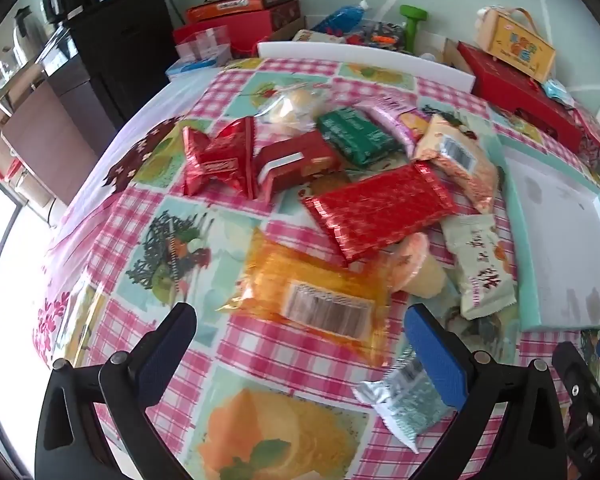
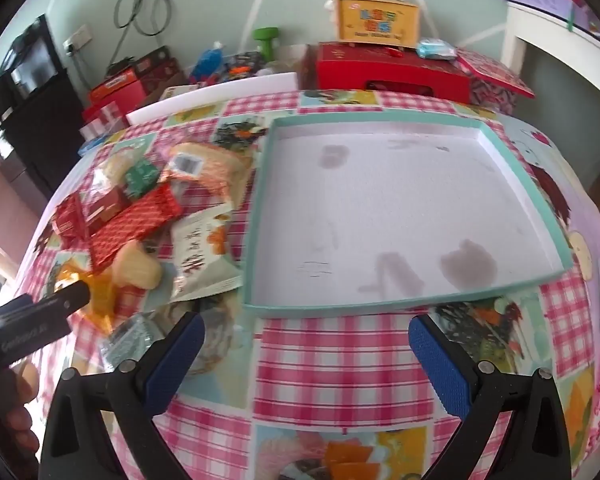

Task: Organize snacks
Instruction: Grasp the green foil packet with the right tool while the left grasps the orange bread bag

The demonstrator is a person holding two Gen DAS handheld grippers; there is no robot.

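Note:
Several snack packs lie in a loose pile on the checked tablecloth (image 1: 300, 356): an orange packet (image 1: 312, 284), a shiny red packet (image 1: 376, 208), a green box (image 1: 356, 134), a white-green pack (image 1: 482, 264) and a silver pack (image 1: 404, 396). My left gripper (image 1: 302, 334) hangs open just above the orange packet, holding nothing. To the right sits a shallow teal-rimmed white tray (image 2: 400, 216), with nothing in it. My right gripper (image 2: 306, 346) stands open over the cloth at the tray's near edge. In the right wrist view the pile (image 2: 140, 216) lies left of the tray.
Red gift boxes (image 2: 392, 72), a yellow carry box (image 2: 376, 20) and a green dumbbell (image 2: 266, 40) crowd the table's far edge. A white foam board (image 1: 364, 60) stands behind the pile. A black cabinet (image 1: 116, 48) is off the table's left. A hand (image 2: 8, 408) holds the left gripper.

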